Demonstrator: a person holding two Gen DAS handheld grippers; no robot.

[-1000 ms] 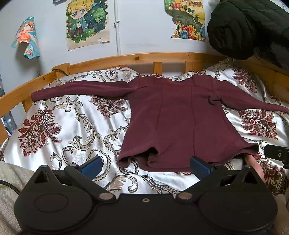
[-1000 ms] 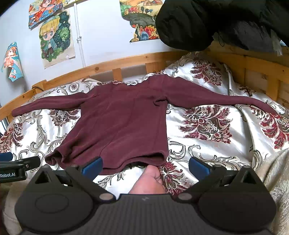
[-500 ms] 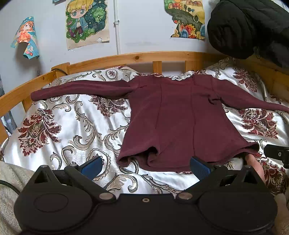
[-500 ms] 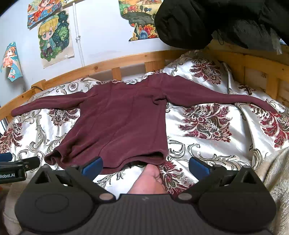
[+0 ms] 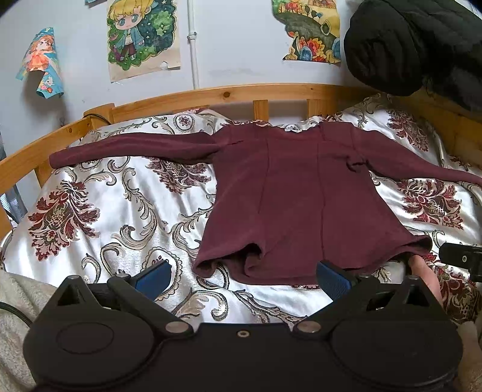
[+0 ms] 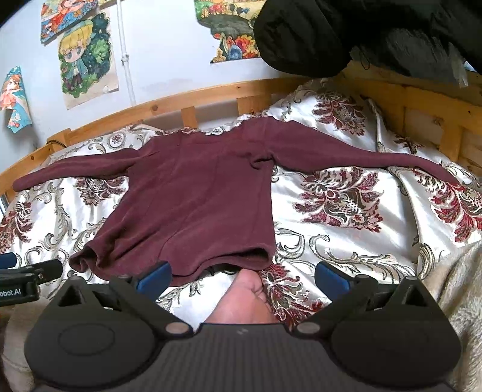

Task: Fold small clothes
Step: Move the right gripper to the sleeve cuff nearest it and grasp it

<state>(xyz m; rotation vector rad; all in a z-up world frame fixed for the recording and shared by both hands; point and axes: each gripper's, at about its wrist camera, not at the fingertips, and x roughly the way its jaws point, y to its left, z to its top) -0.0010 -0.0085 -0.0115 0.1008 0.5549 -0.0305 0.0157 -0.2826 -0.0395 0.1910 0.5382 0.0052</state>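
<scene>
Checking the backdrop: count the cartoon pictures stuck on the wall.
4, possibly more beyond the frame: orange-haired girl far left, blond boy beside the pipe, colourful landscape right, another above the boy.

A home bedroom, likely a child's; a bed (image 5: 90, 193) with a wooden rail frame (image 5: 211, 93) carries a satin floral bedspread (image 6: 346, 211); cartoon posters (image 5: 141, 33) are stuck to the pale wall; a dark padded jacket (image 6: 346, 30) hangs at the corner.

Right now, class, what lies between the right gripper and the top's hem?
In the right wrist view, a bare foot lies on the bedspread between the open right gripper and the top, its toes at the hem.
</scene>
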